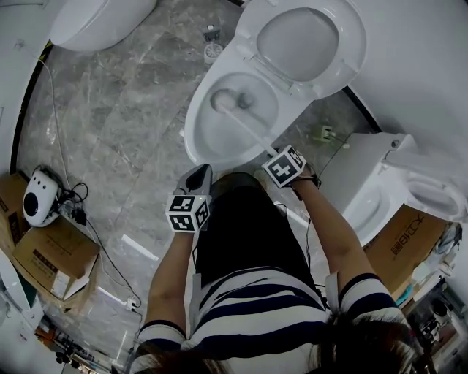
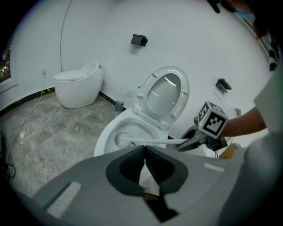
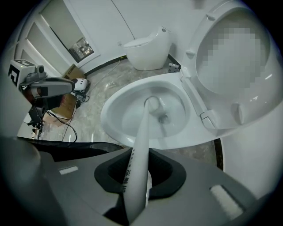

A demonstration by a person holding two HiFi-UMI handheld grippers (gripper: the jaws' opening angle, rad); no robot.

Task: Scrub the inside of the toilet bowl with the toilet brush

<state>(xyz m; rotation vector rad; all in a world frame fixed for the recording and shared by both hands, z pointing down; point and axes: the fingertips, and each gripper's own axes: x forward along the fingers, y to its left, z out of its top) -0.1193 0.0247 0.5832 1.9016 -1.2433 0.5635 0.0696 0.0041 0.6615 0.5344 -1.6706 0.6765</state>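
Observation:
A white toilet bowl [image 1: 191, 130] stands open, its lid [image 1: 303, 44] tipped up behind. A white toilet brush handle [image 1: 252, 130] slants down into the bowl, and the brush head [image 1: 223, 98] rests near the drain. My right gripper [image 1: 273, 153] is shut on the handle [image 3: 140, 154] at the bowl's near right rim; the brush head [image 3: 152, 103] sits deep in the bowl [image 3: 115, 106]. My left gripper [image 1: 199, 175] hovers at the near left rim, shut with nothing in it [image 2: 144, 152]. From there I see the handle [image 2: 148, 141] and the right gripper [image 2: 194, 142].
A second toilet [image 1: 102, 22] stands far left, a third fixture [image 1: 395, 182] close on the right. Cardboard boxes [image 1: 51, 252], a white device [image 1: 38, 199] and a cable [image 1: 110, 263] lie on the marble floor at left. A small fitting [image 1: 212, 50] sits behind the bowl.

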